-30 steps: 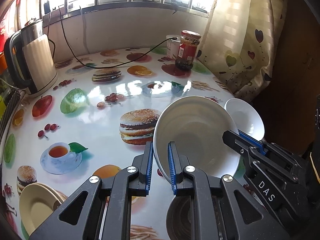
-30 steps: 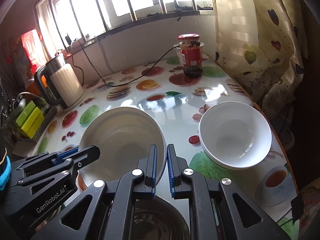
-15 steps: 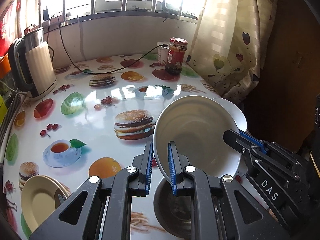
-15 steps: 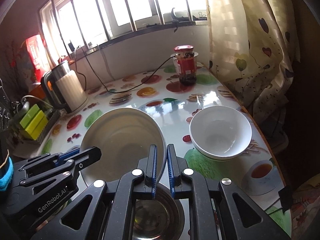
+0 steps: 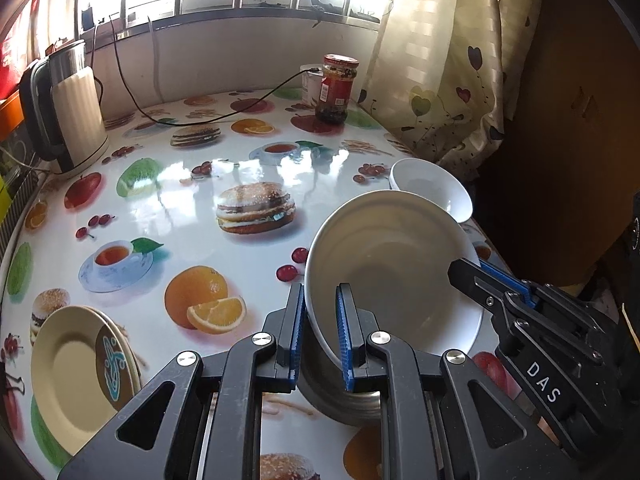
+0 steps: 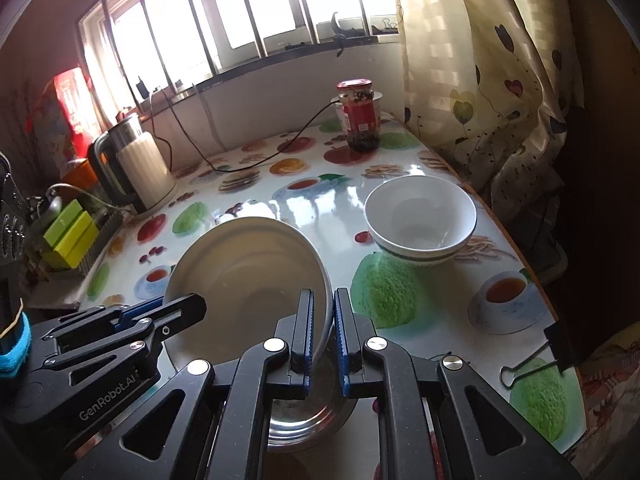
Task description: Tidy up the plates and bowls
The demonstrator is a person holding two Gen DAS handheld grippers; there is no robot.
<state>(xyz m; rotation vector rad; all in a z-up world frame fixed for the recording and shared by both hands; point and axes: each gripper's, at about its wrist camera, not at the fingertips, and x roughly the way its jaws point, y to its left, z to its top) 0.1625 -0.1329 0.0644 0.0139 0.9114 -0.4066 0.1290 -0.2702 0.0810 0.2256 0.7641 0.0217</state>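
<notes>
Sunlit from the barred window, the fruit-print table (image 5: 192, 200) carries a yellow plate stack (image 5: 80, 364) at left, a steel bowl (image 6: 304, 412) near the front and a white bowl stack (image 6: 420, 220) at right. Above the steel bowl hangs the white dish (image 5: 392, 272), glazed, stiff and breakable, probably slippery, so opposite rims are the sensible hold. The left gripper (image 5: 320, 336) pinches its left rim, the right gripper (image 6: 321, 332) its right rim, both nearly closed.
</notes>
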